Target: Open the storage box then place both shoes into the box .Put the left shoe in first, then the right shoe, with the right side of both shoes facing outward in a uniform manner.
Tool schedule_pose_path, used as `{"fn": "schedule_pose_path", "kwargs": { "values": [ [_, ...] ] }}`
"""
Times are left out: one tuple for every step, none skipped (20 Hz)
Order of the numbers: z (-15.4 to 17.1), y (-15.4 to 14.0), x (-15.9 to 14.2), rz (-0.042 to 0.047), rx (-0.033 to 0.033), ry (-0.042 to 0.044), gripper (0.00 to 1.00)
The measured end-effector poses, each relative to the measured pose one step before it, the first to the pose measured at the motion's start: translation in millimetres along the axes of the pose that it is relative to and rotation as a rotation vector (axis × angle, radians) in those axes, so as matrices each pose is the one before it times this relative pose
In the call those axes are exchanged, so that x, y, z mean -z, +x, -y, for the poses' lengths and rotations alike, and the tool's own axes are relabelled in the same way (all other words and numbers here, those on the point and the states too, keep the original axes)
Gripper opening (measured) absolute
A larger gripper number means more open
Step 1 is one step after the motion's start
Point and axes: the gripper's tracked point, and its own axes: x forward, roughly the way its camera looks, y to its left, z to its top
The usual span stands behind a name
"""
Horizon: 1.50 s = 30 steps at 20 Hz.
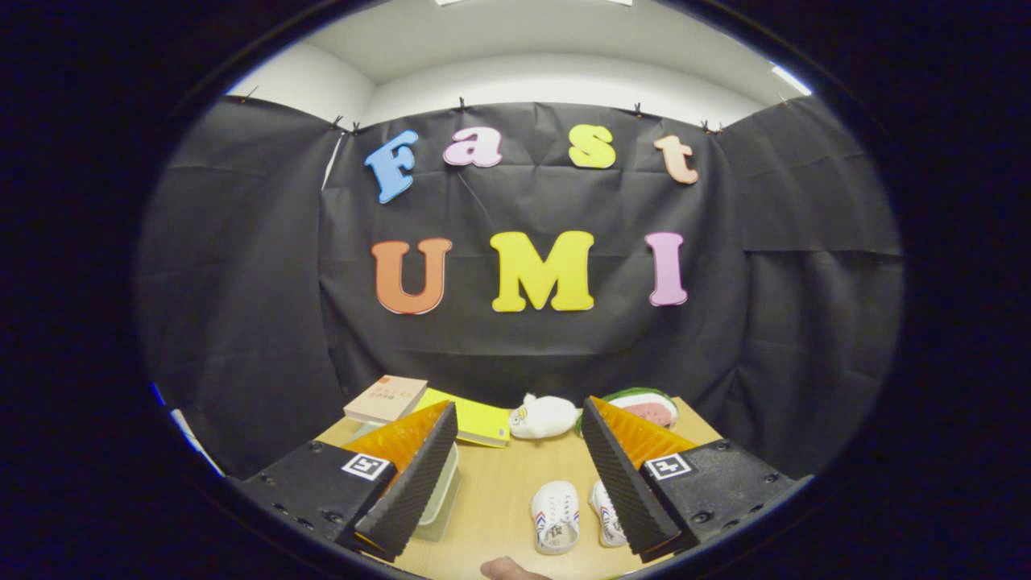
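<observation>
The two shoes (573, 515) sit side by side on the wooden worktop (499, 483), close to its near edge, toes pointing away from me. The left-hand one (556, 516) lies in full view between my fingers, nearer my right finger than my left; the right-hand one (606, 512) is partly tucked behind my right finger, so only its inner half shows. The storage box (439, 499) stands on the worktop well apart from the shoes, mostly hidden behind my left finger; I see a pale, translucent wall and rim, and I think the lid is still on, though the finger covers too much to be sure.

My gripper (519, 483) hangs above the near edge of the worktop with its fingers spread wide and nothing between them but air. A fingertip of a hand (511, 569) pokes in at the near edge, just ahead of the shoes.

Along the far edge of the worktop, beyond my fingers, lie a tan book (387, 399) at the far left corner, a yellow booklet (471, 419) just beside it, a white plush toy (544, 416) in the middle, and a watermelon-slice toy (648, 407) toward the far right corner.
</observation>
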Motion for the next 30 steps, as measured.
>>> {"fn": "schedule_pose_path", "kwargs": {
  "values": [
    [4.34, 9.45, 8.16, -0.0261, -0.02527, -0.00766, 0.99],
    [0.18, 8.41, 5.81, -0.02194, -0.03158, -0.00037, 0.99],
    [-2.11, 9.22, 7.91, -0.02933, -0.04276, 0.00301, 0.99],
    [0.57, 10.33, 7.18, -0.02838, -0.02663, 0.00369, 1.0],
    [2.62, 8.1, 8.29, -0.02993, -0.02014, 0.00645, 0.99],
    [1.49, 10.54, 8.93, -0.03491, -0.02767, 0.01087, 0.99],
    [-1.98, 10.83, 8.16, -0.03129, -0.03651, 0.02112, 0.99],
    [-2.39, 11.46, 6.77, -0.0323, -0.0374, 0.01851, 1.0],
    [0.72, 10.65, 6.22, -0.03496, -0.02822, 0.01841, 1.0],
    [0.99, 13.25, 7.63, -0.03563, -0.02714, 0.02102, 1.0],
    [-0.42, 8.91, 5.22, -0.03499, -0.03023, 0.02399, 1.0],
    [2.04, 11.81, 5.69, -0.0348, -0.0283, 0.02551, 1.0],
    [0.82, 13.65, 8.41, -0.03818, -0.02998, 0.02746, 1.0],
    [0.87, 13.54, 6.13, -0.03691, -0.03063, 0.02914, 1.0],
    [1.97, 14.2, 5.76, -0.04285, -0.03077, 0.03753, 1.0],
    [1.55, 11.8, 3.21, -0.03822, -0.03142, 0.04264, 1.0],
    [-0.55, 9.54, 3.49, -0.03428, -0.03927, 0.05094, 1.0],
    [-0.91, 9.55, 2.26, -0.03178, -0.04246, 0.04903, 1.0],
    [-3.28, 11.39, 0.96, -0.03322, -0.04394, 0.03764, 1.0],
    [-1.82, 9.97, 1.15, -0.03706, -0.04884, 0.03388, 1.0],
    [-1.24, 8.34, 4.57, -0.0401, -0.04194, 0.02719, 1.0],
    [-0.4, 8.0, 2.24, -0.04034, -0.0407, 0.0295, 1.0],
    [-0.08, 5.7, 6.11, -0.03918, -0.03631, 0.02561, 1.0],
    [-0.45, 6.79, -0.06, -0.01803, -0.03645, 0.03342, 1.0],
    [-2.59, 6.76, 1.07, -0.02566, -0.04746, 0.02503, 1.0],
    [-4.46, 5.71, -1.41, -0.02723, -0.05525, 0.02656, 1.0],
    [-6.27, 2.01, 1.28, -0.03026, -0.06742, 0.02469, 0.99],
    [-1.34, 3.04, 1.43, -0.03545, -0.04421, 0.02502, 0.99],
    [5.74, 2.44, -0.82, -0.0262, 0.00225, 0.01811, 0.99],
    [5.66, 3.53, -2.6, -0.01357, -0.00054, 0.01803, 0.99]
  ]
}}
